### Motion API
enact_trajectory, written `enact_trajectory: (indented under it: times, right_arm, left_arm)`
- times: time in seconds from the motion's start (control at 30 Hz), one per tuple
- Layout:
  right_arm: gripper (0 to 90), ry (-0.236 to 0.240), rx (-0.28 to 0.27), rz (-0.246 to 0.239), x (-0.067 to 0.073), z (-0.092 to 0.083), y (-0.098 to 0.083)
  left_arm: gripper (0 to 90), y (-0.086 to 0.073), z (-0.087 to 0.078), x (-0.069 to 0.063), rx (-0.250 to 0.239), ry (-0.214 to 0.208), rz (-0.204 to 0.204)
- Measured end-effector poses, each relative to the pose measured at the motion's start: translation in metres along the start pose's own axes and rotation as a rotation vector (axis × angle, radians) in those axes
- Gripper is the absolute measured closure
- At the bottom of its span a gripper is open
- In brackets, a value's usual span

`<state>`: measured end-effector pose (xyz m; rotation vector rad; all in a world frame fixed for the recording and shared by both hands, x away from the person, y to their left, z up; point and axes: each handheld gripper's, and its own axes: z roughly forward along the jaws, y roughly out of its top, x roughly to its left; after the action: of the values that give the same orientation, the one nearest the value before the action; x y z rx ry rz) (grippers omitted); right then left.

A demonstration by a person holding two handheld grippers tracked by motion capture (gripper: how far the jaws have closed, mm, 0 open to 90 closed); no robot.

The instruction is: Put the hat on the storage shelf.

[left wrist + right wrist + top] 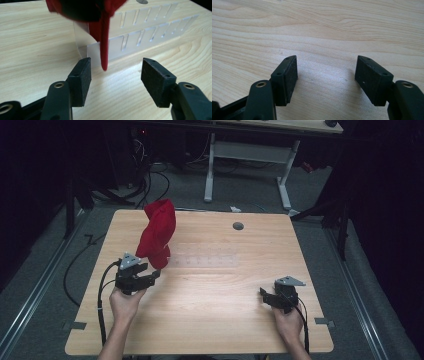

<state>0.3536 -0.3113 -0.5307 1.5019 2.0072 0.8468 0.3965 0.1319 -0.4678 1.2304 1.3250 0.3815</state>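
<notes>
Red cloth (157,235) stands draped over the left end of the clear slotted rack (205,259) on the wooden table (210,320), a narrow tail hanging down in front. Hanging it looks done to me. The left gripper (150,279) sits just short of it, jaws apart with nothing between them. The right gripper (266,296) rests well apart, jaws wide and empty. Probably only pulling away remains.

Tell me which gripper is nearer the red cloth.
Left. The left gripper sits just below the red cloth draped on the clear slotted rack, jaws open with nothing gripped. The right gripper rests far across the table, jaws open.
</notes>
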Motion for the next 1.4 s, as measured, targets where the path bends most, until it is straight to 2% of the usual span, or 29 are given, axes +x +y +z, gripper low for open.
enact_trajectory:
  times: [0.17,0.27,0.33,0.5,0.6,0.73,0.9,1.07,1.17,1.23,1.33,1.4]
  right_arm:
    - [34.9,0.000,0.000,0.000,0.000,0.000,0.000]
    - [34.9,0.001,-0.001,0.000,0.000,0.000,0.000]
    - [34.9,0.001,-0.001,0.000,0.000,0.000,0.000]
    - [34.9,0.000,0.001,0.001,0.000,0.000,0.000]
    - [34.9,0.001,-0.001,0.000,0.000,0.000,0.000]
    - [34.9,0.001,-0.001,-0.001,0.000,0.000,0.000]
    - [34.9,0.001,-0.001,-0.001,0.000,0.000,0.000]
    - [34.9,0.001,-0.001,-0.001,0.000,0.000,0.000]
    - [34.9,0.001,-0.001,-0.001,0.000,0.000,0.000]
    - [34.9,0.001,-0.001,-0.001,0.000,0.000,0.000]
    - [34.8,0.002,0.000,-0.001,0.000,0.000,0.000]
    - [34.8,0.002,-0.001,0.000,0.000,0.000,0.000]
  left_arm:
    - [41.6,-0.006,-0.008,-0.001,0.006,-0.014,-0.018]
    - [40.9,-0.012,-0.011,-0.002,0.023,-0.016,-0.006]
    - [40.8,-0.019,-0.012,-0.002,0.026,-0.024,-0.013]
    - [40.9,-0.039,-0.011,0.000,0.057,-0.012,-0.007]
    - [41.0,-0.047,-0.008,0.000,0.065,-0.008,-0.014]
    - [40.9,-0.058,-0.003,-0.003,0.087,-0.002,-0.003]
    - [40.4,-0.069,0.003,-0.004,0.105,0.017,0.028]
    - [39.1,-0.079,0.007,-0.004,0.112,0.044,0.075]
    - [38.4,-0.087,0.010,-0.003,0.134,0.062,0.104]
    - [36.2,-0.092,0.010,-0.003,0.121,0.058,0.128]
    - [36.0,-0.093,0.009,-0.002,0.099,0.058,0.119]
    - [35.6,-0.094,0.009,-0.003,0.101,0.058,0.119]
